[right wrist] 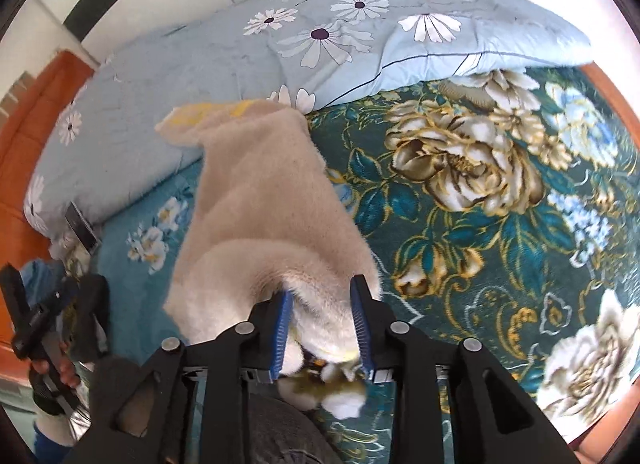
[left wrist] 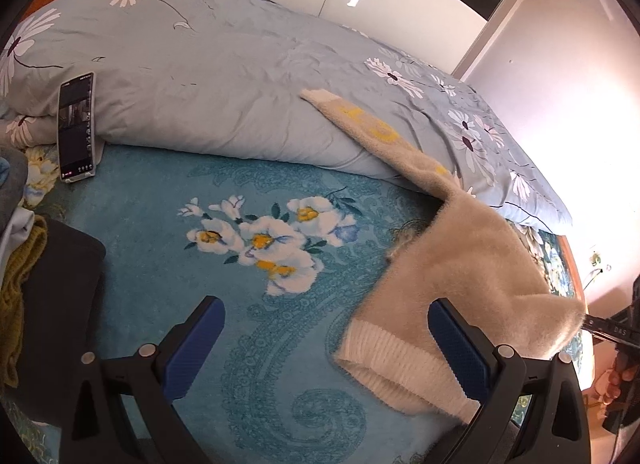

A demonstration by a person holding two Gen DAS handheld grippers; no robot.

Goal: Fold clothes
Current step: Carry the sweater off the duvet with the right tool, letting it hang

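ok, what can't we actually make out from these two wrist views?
- Phone screen: too small to read, left wrist view.
- Cream sweater far sleeve design: yellow marks foreshortened, illegible in both views.
- Sweater part inside the right gripper: hidden by its fingers, right wrist view.
- Clothes pile: cut by the left edge, left wrist view.
- Left gripper: open, holds nothing.

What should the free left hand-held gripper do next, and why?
Probably move right and close on the ribbed hem of the sweater. The left hand-held gripper is open over the blanket, holding nothing, while the right hand-held gripper pinches one bunched end, leaving the sleeve trailing over the duvet. Two grips could spread it flat.
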